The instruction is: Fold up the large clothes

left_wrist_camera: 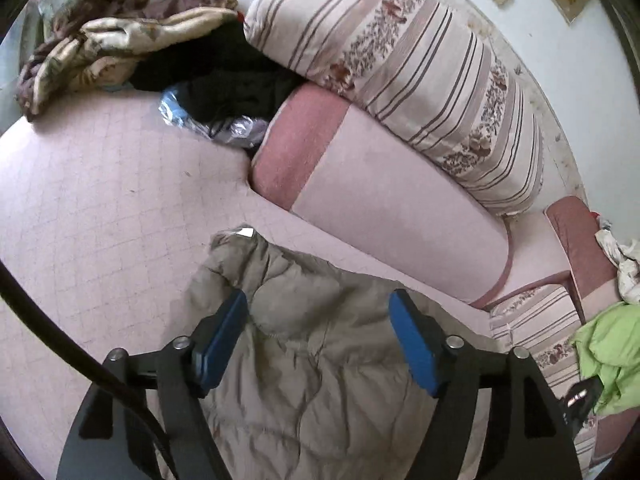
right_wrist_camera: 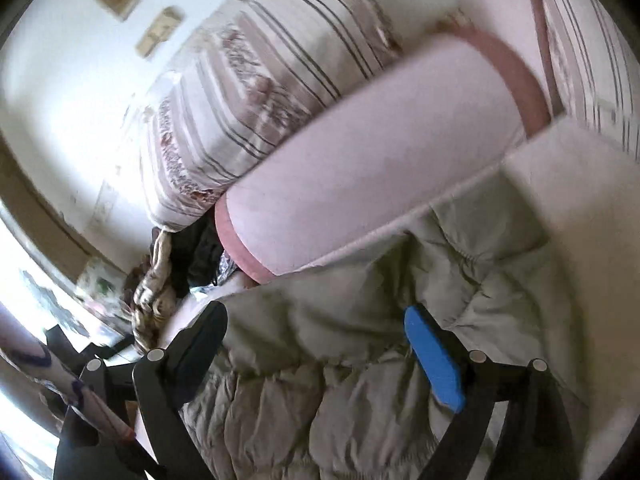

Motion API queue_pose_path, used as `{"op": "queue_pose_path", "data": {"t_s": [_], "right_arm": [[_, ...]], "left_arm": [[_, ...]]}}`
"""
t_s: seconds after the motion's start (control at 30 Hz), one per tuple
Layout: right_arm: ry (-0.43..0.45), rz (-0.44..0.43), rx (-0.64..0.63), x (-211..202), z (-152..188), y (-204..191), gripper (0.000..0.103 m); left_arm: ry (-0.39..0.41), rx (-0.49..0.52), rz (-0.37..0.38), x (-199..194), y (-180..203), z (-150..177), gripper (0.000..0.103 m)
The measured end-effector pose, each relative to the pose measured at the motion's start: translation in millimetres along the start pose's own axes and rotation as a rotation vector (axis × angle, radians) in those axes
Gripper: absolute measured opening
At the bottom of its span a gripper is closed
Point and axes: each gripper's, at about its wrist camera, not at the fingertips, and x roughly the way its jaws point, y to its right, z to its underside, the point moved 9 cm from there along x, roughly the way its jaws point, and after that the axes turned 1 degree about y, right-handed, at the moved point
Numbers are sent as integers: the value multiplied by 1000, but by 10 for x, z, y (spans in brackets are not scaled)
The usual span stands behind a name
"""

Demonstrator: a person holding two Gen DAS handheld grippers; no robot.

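While the beige quilted jacket (left_wrist_camera: 320, 360) lies rumpled on the pink bed (left_wrist_camera: 100, 220) beside the long pink bolster (left_wrist_camera: 392, 216), both the left hand-held gripper (left_wrist_camera: 320, 340) and the right hand-held gripper (right_wrist_camera: 316, 352) hover above it, jaws spread apart, gripping nothing

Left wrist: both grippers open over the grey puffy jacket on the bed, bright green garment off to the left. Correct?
Not quite: the green garment lies off to the right, at the picture's right edge in the left wrist view. The rest holds: the left gripper and the right gripper stand open over the grey puffy jacket on the bed.
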Motion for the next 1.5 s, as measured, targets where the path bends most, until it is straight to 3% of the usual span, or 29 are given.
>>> {"op": "queue_pose_path", "data": {"t_s": [0.13, 0.2, 0.27, 0.4, 0.53, 0.7, 0.87, 1.0, 1.13, 1.27, 1.5], "right_arm": [[-23, 100, -147, -38, 198, -143, 92], [-58, 166, -228, 122, 342, -182, 83], [-74, 218, -283, 320, 388, -166, 82], [-115, 287, -314, 791, 340, -27, 82], [-179, 314, -268, 1243, 299, 250, 82], [-190, 289, -187, 1486, 292, 534, 86], [-189, 265, -159, 1623, 305, 603, 88], [-206, 283, -169, 1623, 302, 586, 88], [-158, 265, -144, 1225, 184, 518, 87], [-123, 257, -168, 697, 242, 544, 87], [-92, 395, -251, -190, 774, 860, 87]], "left_arm": [[-9, 118, -141, 70, 55, 163, 75], [-40, 154, -178, 249, 100, 285, 75], [-75, 174, -189, 430, 152, 375, 75], [-135, 236, -236, 935, 309, 510, 75], [-161, 296, -397, 1483, 159, 517, 75], [-163, 206, -397, 1764, -58, 439, 81], [-150, 193, -398, 1868, -64, 396, 83], [-165, 188, -383, 1764, -22, 381, 81], [-124, 179, -331, 1254, -31, 321, 81], [-51, 245, -395, 683, -222, 365, 81], [-11, 253, -437, -118, -617, 795, 81]]}}
